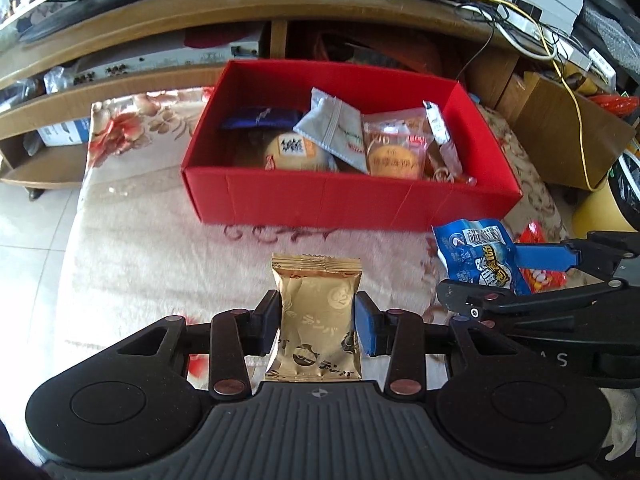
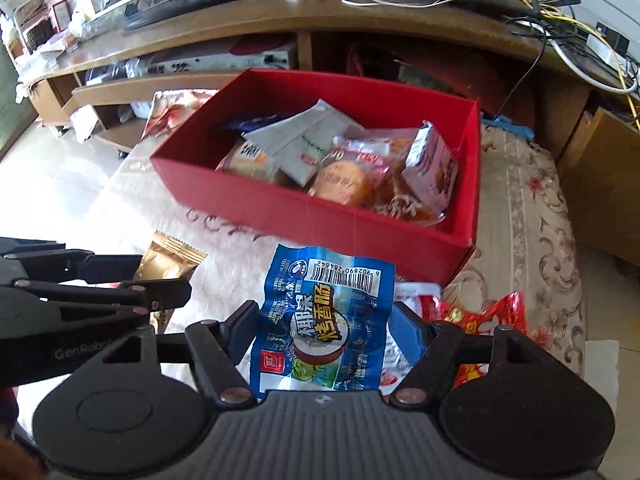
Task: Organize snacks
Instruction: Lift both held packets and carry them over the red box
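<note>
My left gripper [image 1: 317,322] is shut on a gold snack packet [image 1: 316,320], held above the floral cloth in front of the red box [image 1: 352,204]. My right gripper [image 2: 325,330] is shut on a blue sausage packet [image 2: 324,320], held near the box's front right corner. The red box [image 2: 304,216] holds several snacks: round cakes, a grey sachet [image 1: 334,128], a dark blue packet and clear-wrapped pastries. In the left wrist view the right gripper [image 1: 532,276] shows at the right with the blue packet [image 1: 480,256]. In the right wrist view the left gripper [image 2: 132,276] holds the gold packet [image 2: 168,260].
A red snack packet [image 2: 480,320] lies on the cloth under my right gripper. A wooden TV stand [image 1: 200,12] with cables and shelves runs behind the box. A cardboard box [image 1: 568,132] stands at the right. Tiled floor [image 1: 36,216] lies to the left.
</note>
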`<state>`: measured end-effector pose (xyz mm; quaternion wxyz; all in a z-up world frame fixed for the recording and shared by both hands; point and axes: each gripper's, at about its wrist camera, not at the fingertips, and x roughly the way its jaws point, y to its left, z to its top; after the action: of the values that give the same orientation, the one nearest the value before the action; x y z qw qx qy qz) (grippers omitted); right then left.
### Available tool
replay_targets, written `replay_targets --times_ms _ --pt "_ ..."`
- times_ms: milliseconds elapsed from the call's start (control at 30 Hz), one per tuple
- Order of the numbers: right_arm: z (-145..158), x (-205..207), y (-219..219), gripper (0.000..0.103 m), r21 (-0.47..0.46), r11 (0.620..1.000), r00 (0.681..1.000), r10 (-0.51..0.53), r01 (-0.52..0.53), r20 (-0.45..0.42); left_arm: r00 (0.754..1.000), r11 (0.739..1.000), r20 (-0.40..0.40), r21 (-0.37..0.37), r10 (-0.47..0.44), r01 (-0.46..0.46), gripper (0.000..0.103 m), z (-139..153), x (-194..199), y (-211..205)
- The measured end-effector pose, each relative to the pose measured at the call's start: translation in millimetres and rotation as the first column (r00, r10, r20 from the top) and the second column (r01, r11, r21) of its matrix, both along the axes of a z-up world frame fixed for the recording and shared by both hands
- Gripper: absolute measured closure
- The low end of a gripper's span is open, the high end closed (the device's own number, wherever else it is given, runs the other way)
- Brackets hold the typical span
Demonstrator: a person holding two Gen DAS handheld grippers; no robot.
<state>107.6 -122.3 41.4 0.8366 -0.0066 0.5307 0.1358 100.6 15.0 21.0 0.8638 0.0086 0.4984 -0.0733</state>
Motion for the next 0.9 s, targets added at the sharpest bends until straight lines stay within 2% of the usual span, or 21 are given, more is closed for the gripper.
replay_targets --times_ms 633,900 --pt "32.8 59.3 -19.7 0.036 0.041 0.995 0.990 -0.097 0.093 0.100 0.994 0.999 0.111 -0.028 0.021 -0.018 0.057 37.5 57.8 -15.8" --pt "25.1 96.9 -21.2 0.036 0.032 0.993 0.988 -0.114 0.112 0.107 0.992 1.000 0.122 -0.009 0.029 -0.028 0.057 33.8 95.0 -20.5"
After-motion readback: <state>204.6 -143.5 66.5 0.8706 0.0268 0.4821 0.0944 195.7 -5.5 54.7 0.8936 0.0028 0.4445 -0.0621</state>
